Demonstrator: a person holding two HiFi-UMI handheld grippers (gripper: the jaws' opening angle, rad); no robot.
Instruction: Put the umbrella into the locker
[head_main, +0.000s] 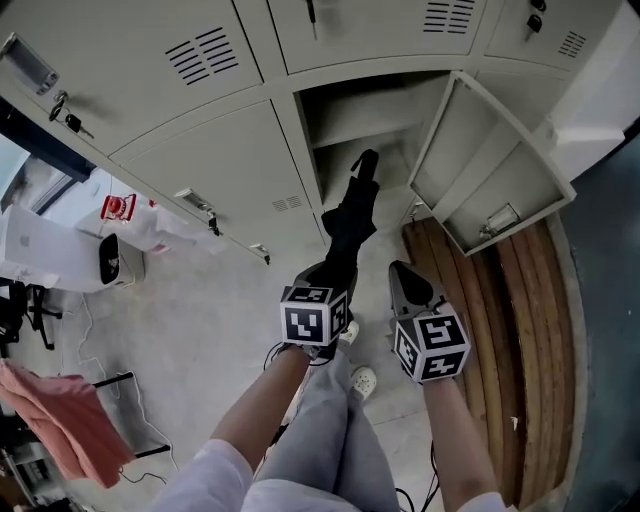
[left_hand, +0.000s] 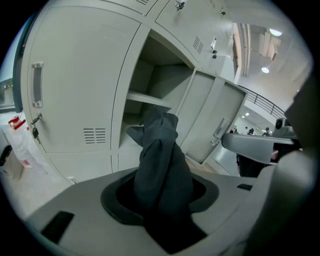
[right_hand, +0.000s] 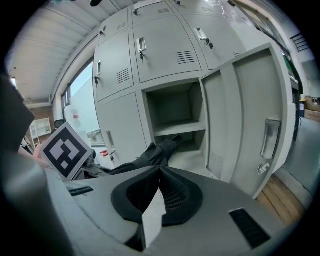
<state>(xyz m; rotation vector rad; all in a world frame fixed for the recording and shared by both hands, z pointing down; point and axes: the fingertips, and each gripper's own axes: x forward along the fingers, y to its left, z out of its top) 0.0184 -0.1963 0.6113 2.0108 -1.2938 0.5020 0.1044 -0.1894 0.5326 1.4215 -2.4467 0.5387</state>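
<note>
A folded black umbrella (head_main: 349, 228) is clamped in my left gripper (head_main: 330, 280) and points up toward the open locker compartment (head_main: 365, 120). Its tip lies just in front of the opening, below the inner shelf. In the left gripper view the dark fabric of the umbrella (left_hand: 161, 165) fills the space between the jaws of the left gripper (left_hand: 162, 187), with the open locker (left_hand: 157, 92) behind it. My right gripper (head_main: 402, 272) hangs beside the umbrella, to its right, shut and holding nothing. In the right gripper view the right gripper (right_hand: 160, 170) has its jaws together, and the umbrella (right_hand: 156, 151) reaches toward the open locker (right_hand: 175, 112).
The locker door (head_main: 492, 165) stands swung open to the right. Wooden planks (head_main: 510, 310) lie on the floor under it. Closed lockers (head_main: 215, 160) run off to the left, one with keys (head_main: 70, 120) hanging. A white box (head_main: 60, 250) and pink cloth (head_main: 65, 410) are at far left.
</note>
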